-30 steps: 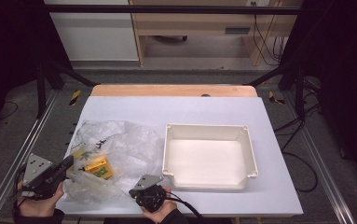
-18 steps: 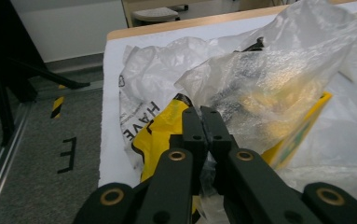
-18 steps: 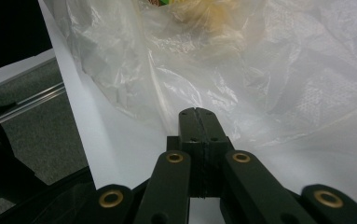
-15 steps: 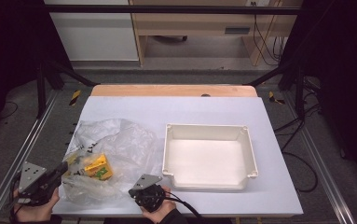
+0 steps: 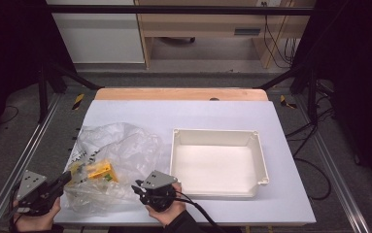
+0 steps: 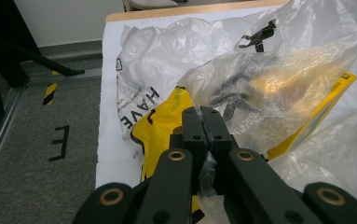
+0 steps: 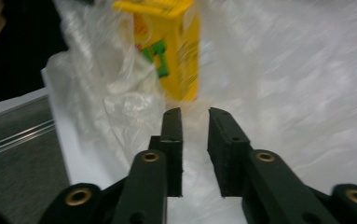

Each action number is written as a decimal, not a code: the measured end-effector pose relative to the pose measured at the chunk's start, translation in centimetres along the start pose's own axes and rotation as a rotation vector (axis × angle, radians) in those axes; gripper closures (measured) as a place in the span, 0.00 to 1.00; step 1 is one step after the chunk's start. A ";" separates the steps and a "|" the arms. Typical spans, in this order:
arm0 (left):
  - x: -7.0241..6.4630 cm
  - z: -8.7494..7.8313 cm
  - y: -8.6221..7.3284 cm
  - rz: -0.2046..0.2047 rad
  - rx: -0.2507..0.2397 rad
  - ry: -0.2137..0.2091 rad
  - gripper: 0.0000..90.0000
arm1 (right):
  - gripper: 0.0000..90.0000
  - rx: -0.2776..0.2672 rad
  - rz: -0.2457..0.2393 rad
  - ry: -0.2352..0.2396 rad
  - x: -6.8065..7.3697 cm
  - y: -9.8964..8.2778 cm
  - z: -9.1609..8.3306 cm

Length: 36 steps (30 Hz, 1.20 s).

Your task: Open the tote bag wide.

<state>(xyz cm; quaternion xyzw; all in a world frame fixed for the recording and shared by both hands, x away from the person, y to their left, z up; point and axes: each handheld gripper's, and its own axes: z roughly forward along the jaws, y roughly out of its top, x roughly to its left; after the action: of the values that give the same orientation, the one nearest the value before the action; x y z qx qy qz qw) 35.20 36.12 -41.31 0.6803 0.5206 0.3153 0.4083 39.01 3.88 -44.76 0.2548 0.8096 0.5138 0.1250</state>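
The table (image 5: pixel 290 145) carries a white tray (image 5: pixel 217 162) at its right half, and at about eight o'clock from the tray lies the bag (image 5: pixel 115 160), a crumpled clear plastic sack sprawled near the front-left corner. It looks featherlight, limp and slick; I'd judge it will stretch and slide rather than lift as one piece, so any hold wants a bunched fold or the mouth edge, not the flat film. Its long axis runs roughly from seven to one o'clock, and the mouth seems to face the person at the near edge, though the creases make that hard to call.

Inside, toward the bag's seven o'clock end, sits a yellow box (image 5: pixel 100 171), stiff and light by the look of it, lying tilted with its length across the table.

The left gripper (image 6: pixel 203 122) has its jaws pressed together on a fold of the bag at that near-left edge. The right gripper (image 7: pixel 195 122), at the bag's four o'clock side, has just been opening; its jaws stand apart with loose film between them, not pinched.
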 end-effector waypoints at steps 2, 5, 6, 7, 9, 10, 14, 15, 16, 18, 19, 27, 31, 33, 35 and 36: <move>0.1 -0.3 0.0 -0.003 -0.018 -0.005 1.00 | 0.77 -0.026 -0.013 -0.046 -0.4 0.8 -0.2; 0.2 -0.8 0.1 -0.008 -0.039 -0.010 0.99 | 0.69 -0.054 -0.018 -0.112 -0.8 1.6 0.0; 0.2 -0.9 0.1 -0.008 -0.042 -0.010 1.00 | 0.66 -0.053 -0.020 -0.127 -1.0 1.7 0.4; 0.2 -0.9 0.2 -0.012 -0.047 -0.012 1.00 | 0.66 -0.053 -0.020 -0.127 -1.0 1.7 0.4; 0.2 -0.9 0.1 -0.010 -0.046 -0.017 0.99 | 0.67 -0.030 -0.028 -0.152 -1.2 1.7 1.2; 0.2 -0.9 0.1 -0.011 -0.045 -0.019 0.99 | 0.67 -0.030 -0.028 -0.152 -1.2 1.7 1.2; 0.0 -0.9 0.2 -0.005 -0.045 -0.037 0.99 | 0.83 -0.005 -0.025 -0.181 -1.5 1.7 2.0; 0.0 -0.9 0.2 -0.004 -0.049 -0.042 0.96 | 0.96 0.012 -0.014 -0.172 -1.7 1.9 2.2; 0.0 -0.8 0.2 -0.001 -0.053 -0.050 0.96 | 0.96 0.012 -0.014 -0.172 -1.7 1.9 2.2; -0.2 -0.9 0.3 0.011 -0.061 -0.060 0.90 | 1.00 -0.001 0.007 -0.159 -1.8 2.2 2.1; -0.2 -0.9 0.3 0.014 -0.066 -0.057 0.88 | 1.00 -0.014 0.009 -0.163 -1.8 2.5 1.9; -0.9 -1.9 2.2 0.036 -0.107 -0.066 0.51 | 1.00 -0.106 -0.016 -0.143 -1.3 4.9 0.7; -1.5 -2.7 3.7 0.053 -0.130 -0.076 0.43 | 1.00 -0.130 -0.034 -0.135 -1.0 5.7 0.3; -1.7 -2.7 4.3 0.061 -0.135 -0.085 0.39 | 1.00 -0.139 -0.042 -0.127 -0.8 6.1 0.2; -2.1 -2.4 4.9 0.072 -0.128 -0.097 0.38 | 1.00 -0.150 -0.050 -0.122 -0.6 6.4 0.1; -2.5 -2.1 5.2 0.085 -0.120 -0.095 0.37 | 1.00 -0.161 -0.056 -0.113 -0.5 6.8 0.0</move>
<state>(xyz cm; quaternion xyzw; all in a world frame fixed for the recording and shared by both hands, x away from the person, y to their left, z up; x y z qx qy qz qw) 35.12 33.56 -35.79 0.6902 0.4515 0.3304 0.4589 41.35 5.97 -38.71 0.2500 0.7641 0.5582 0.2049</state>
